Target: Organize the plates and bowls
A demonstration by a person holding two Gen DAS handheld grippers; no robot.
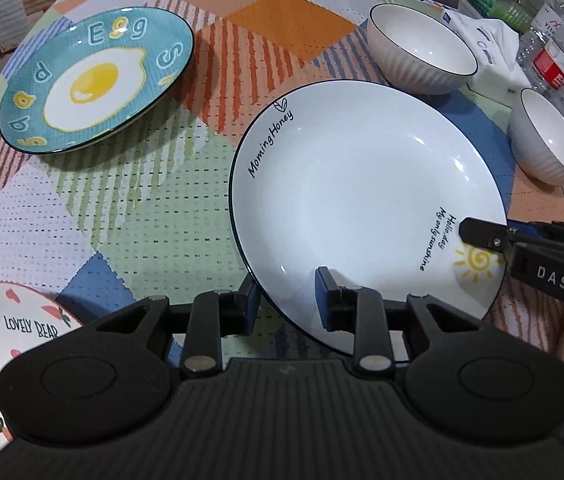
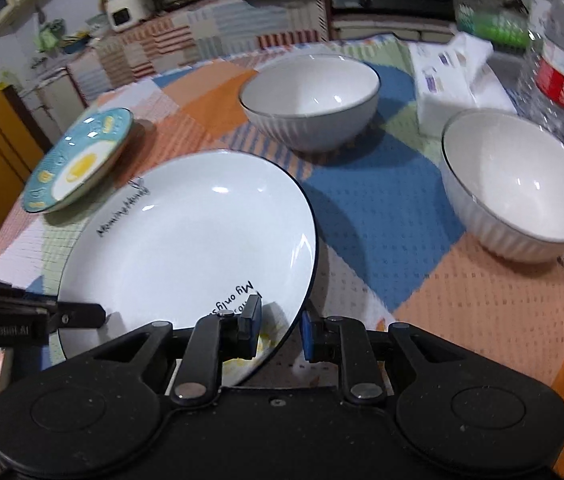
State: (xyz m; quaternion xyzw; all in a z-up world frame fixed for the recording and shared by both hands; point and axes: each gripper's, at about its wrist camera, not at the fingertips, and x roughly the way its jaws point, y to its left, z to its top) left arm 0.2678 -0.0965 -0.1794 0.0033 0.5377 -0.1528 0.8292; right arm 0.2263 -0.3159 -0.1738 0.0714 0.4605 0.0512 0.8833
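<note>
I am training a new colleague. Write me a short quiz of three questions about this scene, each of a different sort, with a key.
1. True or false: each hand-held gripper, left and right, has its jaws astride the rim of the white plate.
2. Multiple choice: how many white ribbed bowls stand on the table? A one, B two, C three.
3. Fill in: the teal plate shows a fried ____.

Key: 1 true. 2 B: far bowl, near bowl. 3 egg.
</note>
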